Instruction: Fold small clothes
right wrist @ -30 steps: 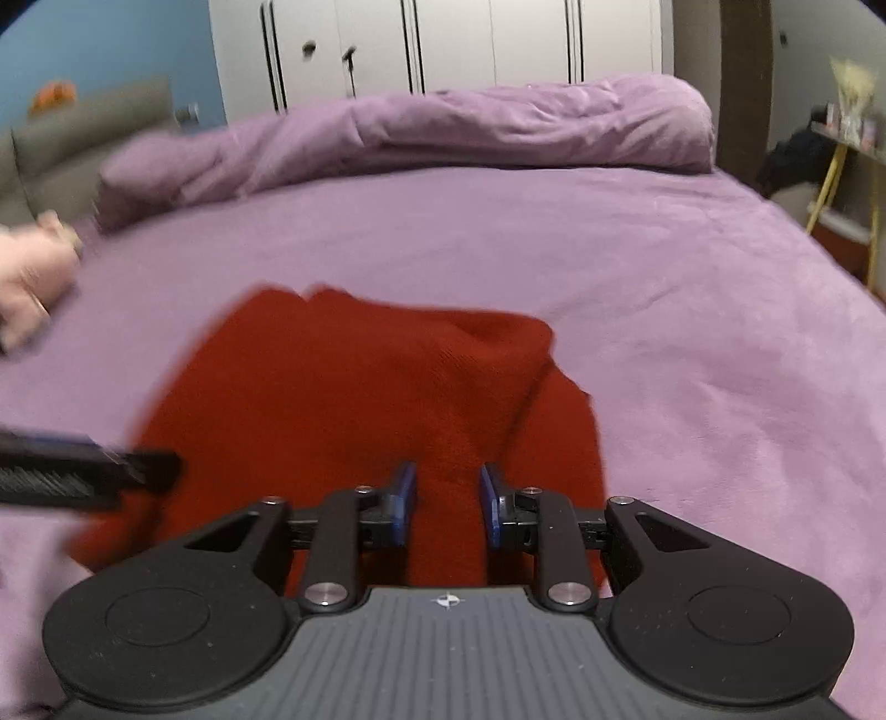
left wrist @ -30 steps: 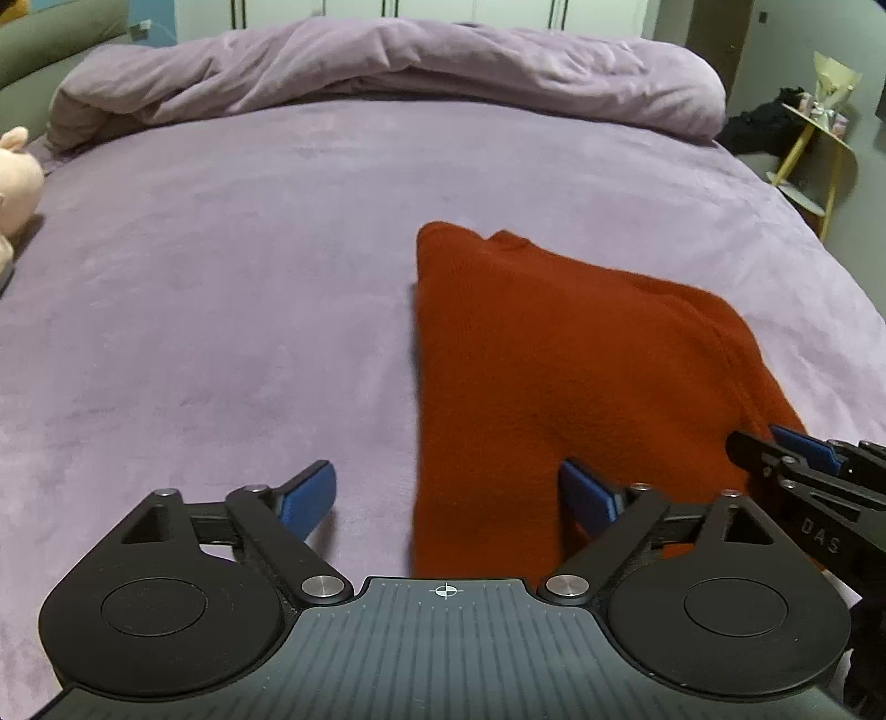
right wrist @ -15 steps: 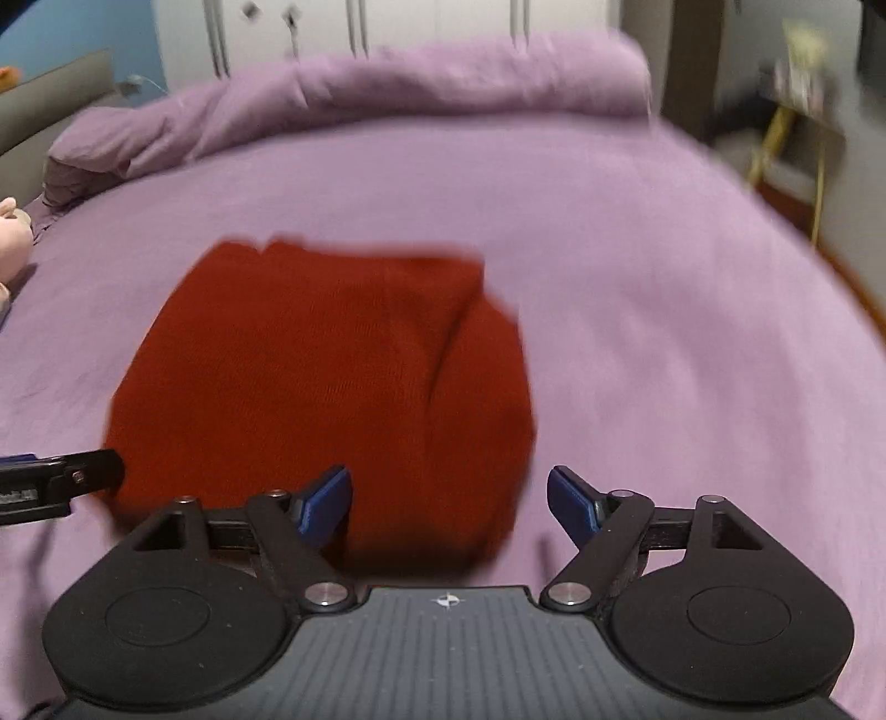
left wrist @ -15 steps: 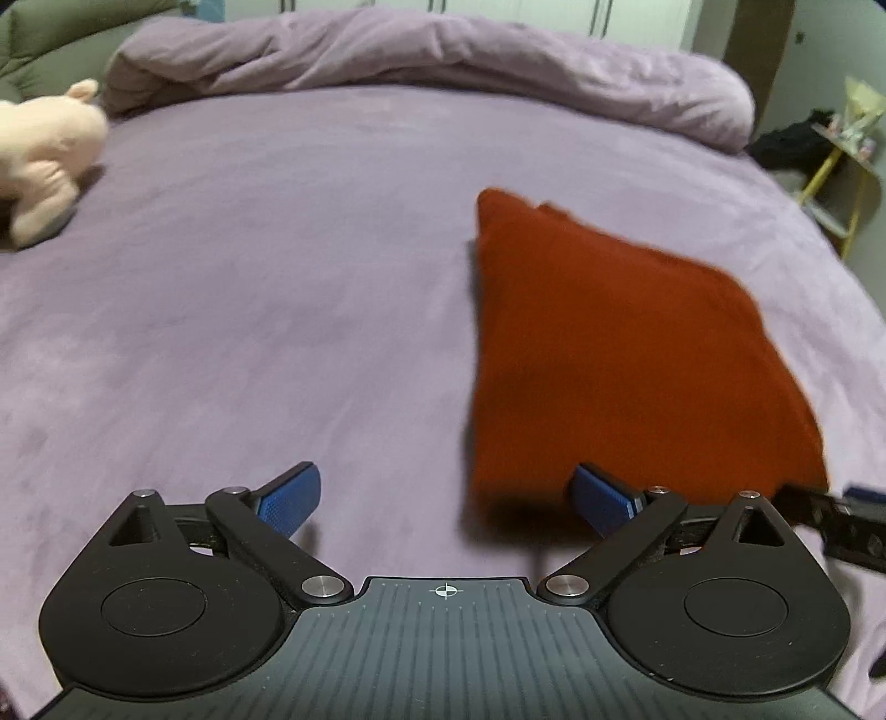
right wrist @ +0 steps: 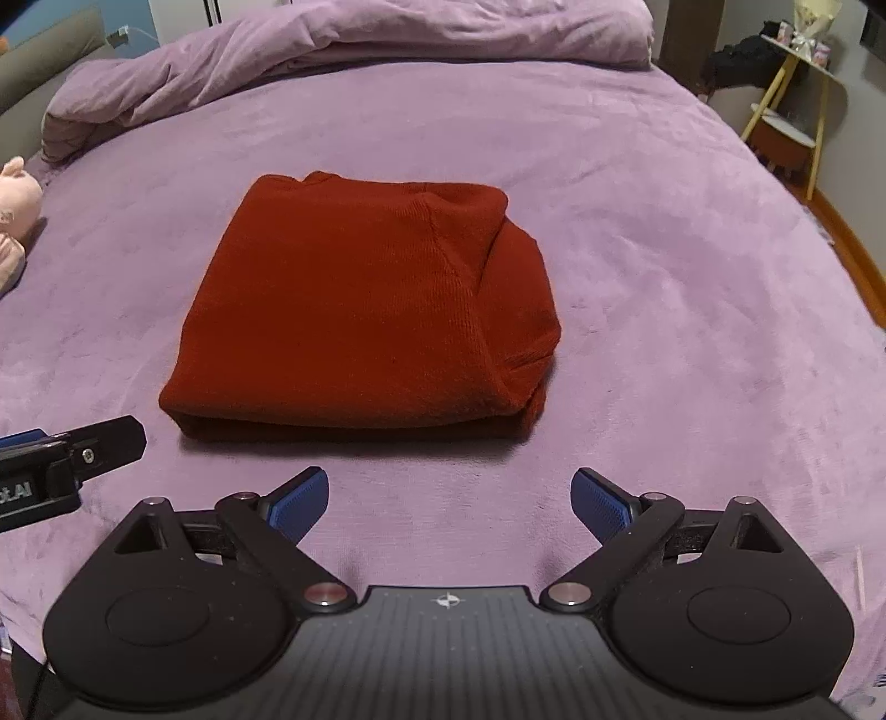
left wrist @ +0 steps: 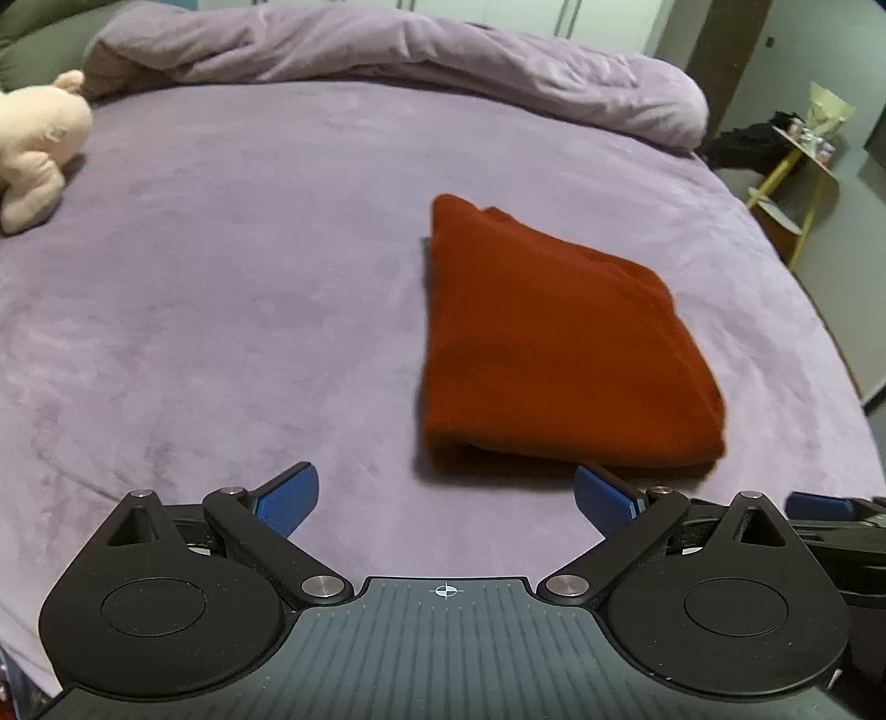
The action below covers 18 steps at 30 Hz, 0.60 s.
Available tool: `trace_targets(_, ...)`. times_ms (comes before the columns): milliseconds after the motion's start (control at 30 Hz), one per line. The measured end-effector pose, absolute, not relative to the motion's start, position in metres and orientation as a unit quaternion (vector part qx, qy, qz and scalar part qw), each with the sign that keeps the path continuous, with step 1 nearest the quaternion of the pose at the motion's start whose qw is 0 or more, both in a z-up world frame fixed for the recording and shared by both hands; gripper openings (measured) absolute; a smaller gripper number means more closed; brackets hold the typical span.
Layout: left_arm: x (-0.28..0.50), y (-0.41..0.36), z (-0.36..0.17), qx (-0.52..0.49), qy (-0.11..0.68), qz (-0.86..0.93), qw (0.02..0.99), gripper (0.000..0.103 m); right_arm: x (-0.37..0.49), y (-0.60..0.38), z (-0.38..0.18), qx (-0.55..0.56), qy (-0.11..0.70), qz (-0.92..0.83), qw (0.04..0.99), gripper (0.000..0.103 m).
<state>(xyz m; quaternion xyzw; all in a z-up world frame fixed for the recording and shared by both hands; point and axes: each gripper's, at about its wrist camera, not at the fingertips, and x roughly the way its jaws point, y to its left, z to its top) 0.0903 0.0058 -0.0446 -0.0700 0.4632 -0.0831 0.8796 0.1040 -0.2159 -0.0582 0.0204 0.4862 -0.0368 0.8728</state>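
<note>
A rust-red knitted garment (right wrist: 365, 310) lies folded into a thick rectangle on the purple bed; it also shows in the left wrist view (left wrist: 548, 343), to the right of centre. My left gripper (left wrist: 446, 495) is open and empty, just short of the garment's near left corner. My right gripper (right wrist: 448, 498) is open and empty, a little short of the garment's near edge. Neither gripper touches the cloth. The left gripper's tip (right wrist: 83, 448) shows at the left edge of the right wrist view.
The purple bedspread (right wrist: 664, 249) covers the bed. A bunched purple duvet (left wrist: 387, 50) lies along the far side. A pink plush toy (left wrist: 33, 149) sits at the far left. A yellow-legged side table (right wrist: 792, 72) stands beyond the bed's right edge.
My right gripper has opened and let go of the garment, and both grippers have drawn back from it. The garment now lies flat and folded on the bed.
</note>
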Motion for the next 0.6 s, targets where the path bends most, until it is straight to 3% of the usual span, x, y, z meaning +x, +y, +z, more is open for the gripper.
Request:
trace_targets(267,0.093,-0.013,-0.042,0.014,0.485,-0.08,0.871,0.101,0.103,-0.216,-0.053,0.021,0.502,-0.05,0.863,0.095)
trace_targets(600,0.096,-0.017,-0.044,0.013,0.504,-0.069,0.861,0.101,0.101,-0.214,-0.05,0.024,0.506,-0.053,0.86,0.095)
